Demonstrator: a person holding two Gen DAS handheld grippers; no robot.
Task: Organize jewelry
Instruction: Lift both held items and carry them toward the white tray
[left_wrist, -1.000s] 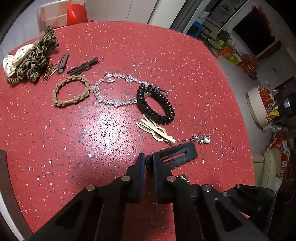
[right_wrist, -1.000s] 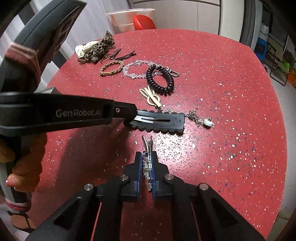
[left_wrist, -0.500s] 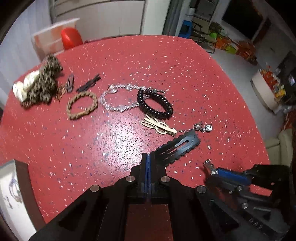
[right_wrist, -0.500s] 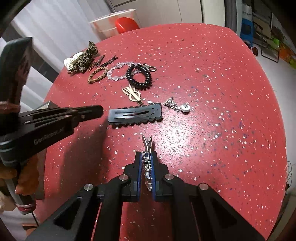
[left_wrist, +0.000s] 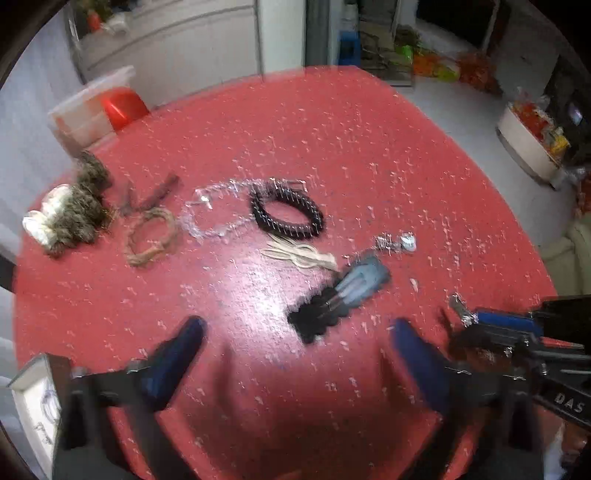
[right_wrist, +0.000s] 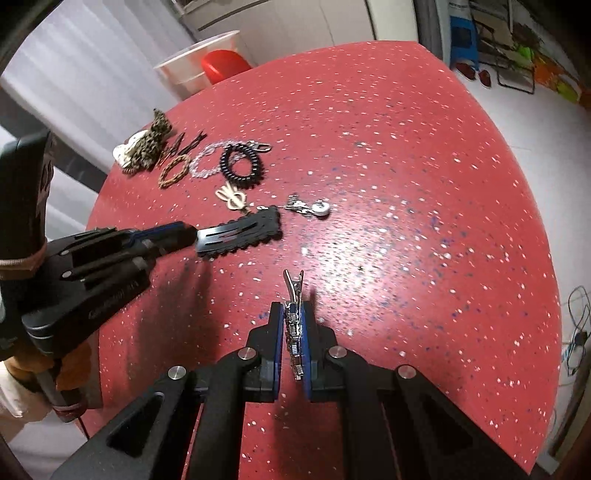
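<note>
- Right hand-held gripper (right_wrist: 293, 325): jaws closed on a silver rhinestone clip (right_wrist: 293, 295), which is held upright between the pads with its duckbill tip sticking out past the fingertips.
- The silver rhinestone clip is judged light, stiff and slick-sided metal. Its stone facing looks easily scratched, so a flat pinch across the body seems safer than a hold on the thin tip.
- Left hand-held gripper (left_wrist: 295, 332): fingers spread wide apart, nothing between them. In the right wrist view one fingertip is seen just at the near end of the black snap clip (right_wrist: 240, 234); contact cannot be confirmed.
- The black snap clip lies flat on the red speckled counter (right_wrist: 406, 166). It is judged thin, rigid and light with scalloped edges, so it is likely to slide under a push. An edge-on pinch across its narrow width is suggested.
- Just beyond it a cream hairpin (right_wrist: 232, 197) and a small silver charm (right_wrist: 314, 207) are noted, both slight and easily flicked away.
- Farther out: a black spiral hair tie (right_wrist: 242, 166), springy and soft, overlapping a clear bead bracelet (right_wrist: 207, 162); a braided tan band (right_wrist: 174, 170) beside it.
- At the counter's far edge a leopard scrunchie (right_wrist: 149, 147) is seen, soft and compressible.
</note>
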